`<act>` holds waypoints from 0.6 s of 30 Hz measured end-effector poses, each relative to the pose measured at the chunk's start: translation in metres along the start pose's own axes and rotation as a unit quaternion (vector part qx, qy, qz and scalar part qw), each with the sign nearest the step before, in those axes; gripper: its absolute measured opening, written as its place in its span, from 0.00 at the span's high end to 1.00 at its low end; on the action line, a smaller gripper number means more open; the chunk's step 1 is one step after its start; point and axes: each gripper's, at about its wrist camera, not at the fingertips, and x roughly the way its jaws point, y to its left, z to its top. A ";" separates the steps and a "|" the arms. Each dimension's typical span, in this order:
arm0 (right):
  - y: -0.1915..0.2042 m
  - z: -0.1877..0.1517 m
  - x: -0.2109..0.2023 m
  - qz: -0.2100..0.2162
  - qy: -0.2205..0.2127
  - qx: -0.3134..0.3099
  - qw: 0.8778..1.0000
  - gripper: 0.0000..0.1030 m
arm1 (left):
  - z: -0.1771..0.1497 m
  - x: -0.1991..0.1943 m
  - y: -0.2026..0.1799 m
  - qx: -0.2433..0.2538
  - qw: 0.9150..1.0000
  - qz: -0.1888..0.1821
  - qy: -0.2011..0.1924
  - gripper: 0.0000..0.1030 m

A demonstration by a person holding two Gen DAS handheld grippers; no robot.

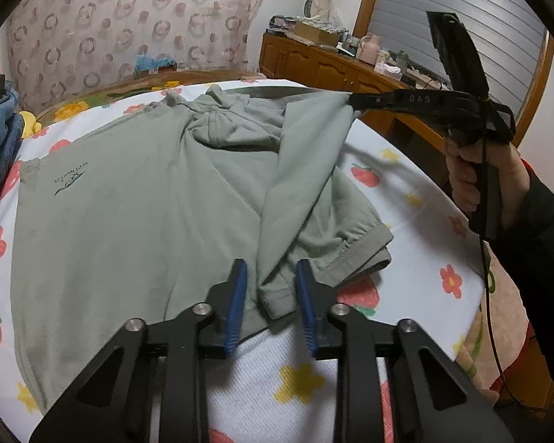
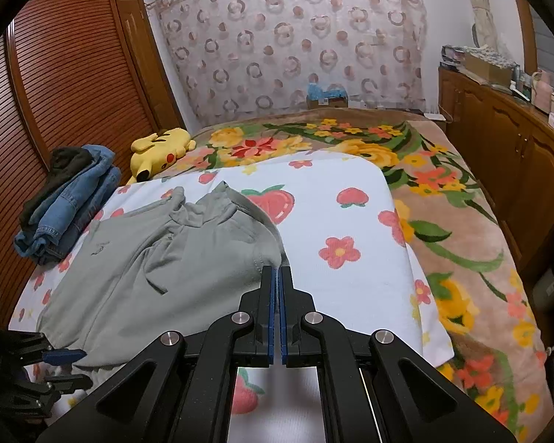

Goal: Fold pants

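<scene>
The left gripper has its blue-padded jaws standing apart on either side of a hemmed leg cuff of the pale grey-green cotton pants, low in the middle of the left wrist view; the cuff sits between the pads, but gaps show on both sides, so the jaws are not yet pressing on it. The right gripper has its jaws closed tight on an edge of the same cloth, and in the left wrist view it holds that edge lifted at the upper right of the frame, a flap of fabric hanging taut from its tips down to the cuff. The rest of the pants lies flat across the white blanket with printed strawberries and flowers on the bed, waistband toward the top of the frame and a small dark logo toward the left. A stack of blue denim clothes and a yellow plush toy sit at the left of the right wrist view, well apart from the work. The risk, as I judge it, is that the left jaws close on only the top layer of the cuff, or slip off its thick hem, so one side drops when both are lifted and the fold comes out skewed; pinching the blanket along with the cloth would drag it too.
</scene>
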 end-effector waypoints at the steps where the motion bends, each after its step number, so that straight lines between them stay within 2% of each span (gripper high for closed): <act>1: 0.000 0.000 0.000 0.000 0.000 -0.001 1.000 0.98 | 0.000 -0.001 -0.001 0.003 1.000 -0.002 0.000 0.84; 3: -0.001 0.000 -0.001 0.001 -0.002 -0.002 1.000 0.99 | 0.000 -0.003 -0.003 0.007 1.000 -0.001 -0.002 0.92; 5: 0.000 0.002 -0.002 0.002 -0.004 -0.002 1.000 0.98 | 0.001 -0.008 -0.005 0.007 1.000 -0.010 -0.008 0.93; 10: 0.011 0.013 -0.007 0.004 -0.014 -0.018 1.000 0.99 | 0.007 -0.034 -0.010 0.008 0.999 -0.024 -0.038 0.95; 18: 0.048 0.040 -0.014 0.022 -0.043 -0.054 0.997 0.98 | 0.011 -0.081 -0.001 0.003 0.996 -0.013 -0.086 0.95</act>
